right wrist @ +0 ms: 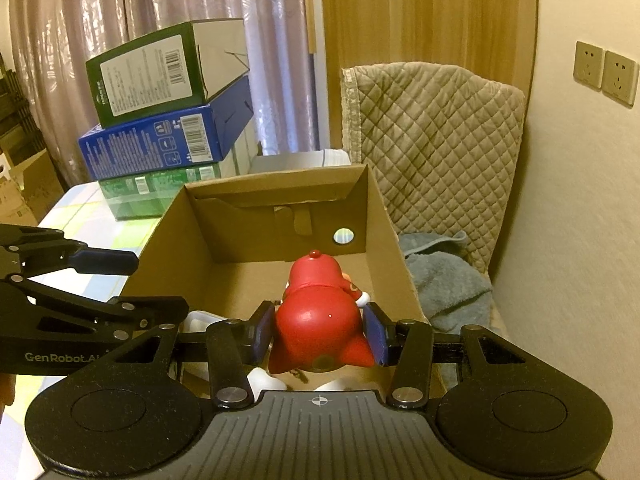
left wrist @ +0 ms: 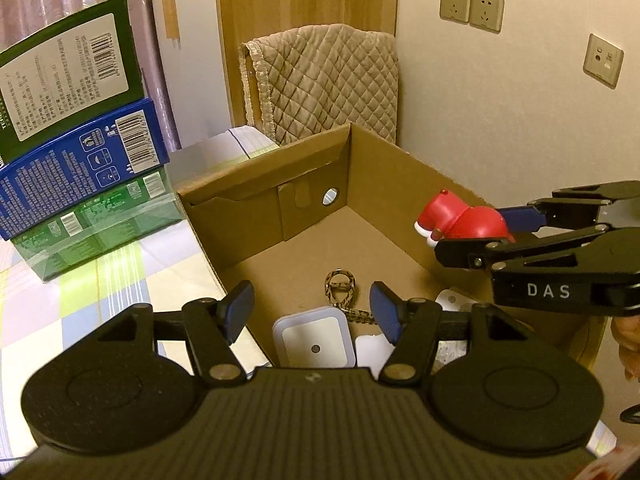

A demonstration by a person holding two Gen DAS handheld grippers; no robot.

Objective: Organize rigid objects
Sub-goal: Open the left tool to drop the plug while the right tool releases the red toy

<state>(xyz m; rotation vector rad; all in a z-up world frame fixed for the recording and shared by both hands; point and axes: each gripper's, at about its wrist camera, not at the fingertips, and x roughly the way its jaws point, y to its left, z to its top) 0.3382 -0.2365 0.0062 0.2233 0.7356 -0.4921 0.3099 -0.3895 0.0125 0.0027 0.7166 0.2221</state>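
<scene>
An open cardboard box [left wrist: 400, 184] [right wrist: 188, 216] stands on the checked tablecloth. My right gripper [right wrist: 318, 330] is shut on a red toy figure [right wrist: 320, 320] and holds it above the box's inside; in the left wrist view that toy [left wrist: 464, 220] hangs over the box's right wall. My left gripper [left wrist: 314, 314] is open with nothing between its blue pads, above the near end of the box. Below it on the box floor lie a white square device [left wrist: 314, 342], a patterned lanyard [left wrist: 340, 292] and other white items.
Three stacked cartons [left wrist: 76, 128] [right wrist: 160, 120], green, blue and green, stand left of the box. A quilted beige cover [left wrist: 328, 80] [right wrist: 432, 140] drapes a chair behind it, a grey towel [right wrist: 444, 284] lies to the right. Wall sockets [left wrist: 472, 10] are on the right wall.
</scene>
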